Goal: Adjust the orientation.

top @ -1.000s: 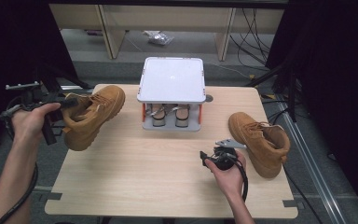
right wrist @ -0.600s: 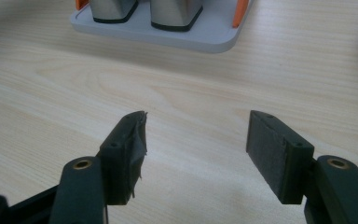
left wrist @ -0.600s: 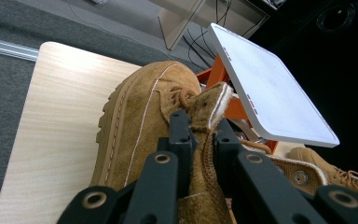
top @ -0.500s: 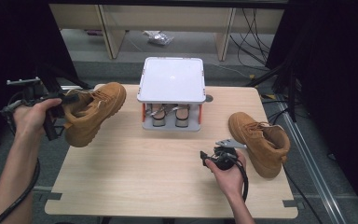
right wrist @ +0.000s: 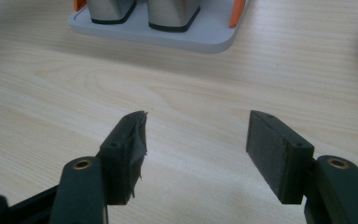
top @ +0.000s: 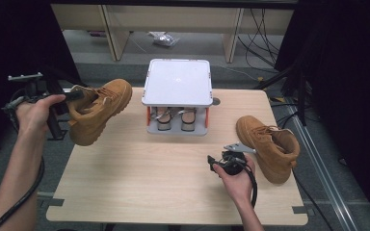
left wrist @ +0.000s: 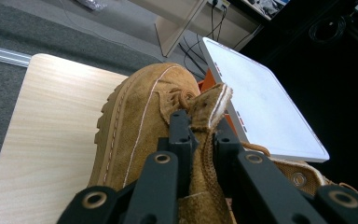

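A tan suede boot [top: 99,110] hangs tilted above the table's left edge, toe toward the rack. My left gripper [top: 74,95] is shut on its tongue [left wrist: 205,119]; the black fingers [left wrist: 179,135] pinch the suede flap from both sides. A second tan boot [top: 270,147] lies on the table at the right. My right gripper [top: 224,161] rests low over the wood just left of that boot, open, with bare table between its pads [right wrist: 129,151].
A grey two-level rack [top: 177,84] with orange posts stands at the table's back middle, holding two metal-looking items [top: 173,118] beneath its white top. Cables [top: 265,29] trail on the floor behind. Wooden table surface [top: 139,173] lies in front of the rack.
The left hand has lifted the boot slightly up and toward the left edge. The right hand and its gripper have stayed put.
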Demonstrator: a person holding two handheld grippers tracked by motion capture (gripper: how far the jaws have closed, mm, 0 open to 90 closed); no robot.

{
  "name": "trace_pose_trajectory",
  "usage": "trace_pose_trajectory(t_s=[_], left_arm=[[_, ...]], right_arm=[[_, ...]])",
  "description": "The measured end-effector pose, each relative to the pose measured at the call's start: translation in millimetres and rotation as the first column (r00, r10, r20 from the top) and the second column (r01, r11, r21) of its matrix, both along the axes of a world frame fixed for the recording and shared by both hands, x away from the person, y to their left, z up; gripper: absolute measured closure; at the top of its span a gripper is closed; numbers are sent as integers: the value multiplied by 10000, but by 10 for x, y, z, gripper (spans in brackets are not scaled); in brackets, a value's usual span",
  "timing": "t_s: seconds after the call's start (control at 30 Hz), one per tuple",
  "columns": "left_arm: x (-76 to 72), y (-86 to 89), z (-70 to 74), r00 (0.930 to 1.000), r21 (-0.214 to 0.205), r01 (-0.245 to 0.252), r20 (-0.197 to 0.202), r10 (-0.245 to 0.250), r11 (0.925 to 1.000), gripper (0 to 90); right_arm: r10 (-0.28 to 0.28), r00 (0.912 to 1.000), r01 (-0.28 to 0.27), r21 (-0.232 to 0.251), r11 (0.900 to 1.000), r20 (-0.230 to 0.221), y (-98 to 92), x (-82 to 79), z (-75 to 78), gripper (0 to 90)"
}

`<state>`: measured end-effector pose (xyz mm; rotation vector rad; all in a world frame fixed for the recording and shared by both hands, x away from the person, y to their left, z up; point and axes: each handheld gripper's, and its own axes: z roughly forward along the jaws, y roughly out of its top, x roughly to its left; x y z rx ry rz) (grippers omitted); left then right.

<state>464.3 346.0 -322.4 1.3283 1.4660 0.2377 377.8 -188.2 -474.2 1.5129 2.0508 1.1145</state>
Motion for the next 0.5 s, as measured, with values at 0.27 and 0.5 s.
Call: trace_pose_trajectory(t_s=[0.27,0.5], left_arm=[[44,-20,52,10000,-61,49,35,-48,10000,823],[93,-38,83,9998,-125,161,138,-159,9998,823]], right_arm=[[-14,9999,11,157,9999,157,-27,22,11,392],[-64,10000,63,111,9999,65,-50,22,-20,392]])
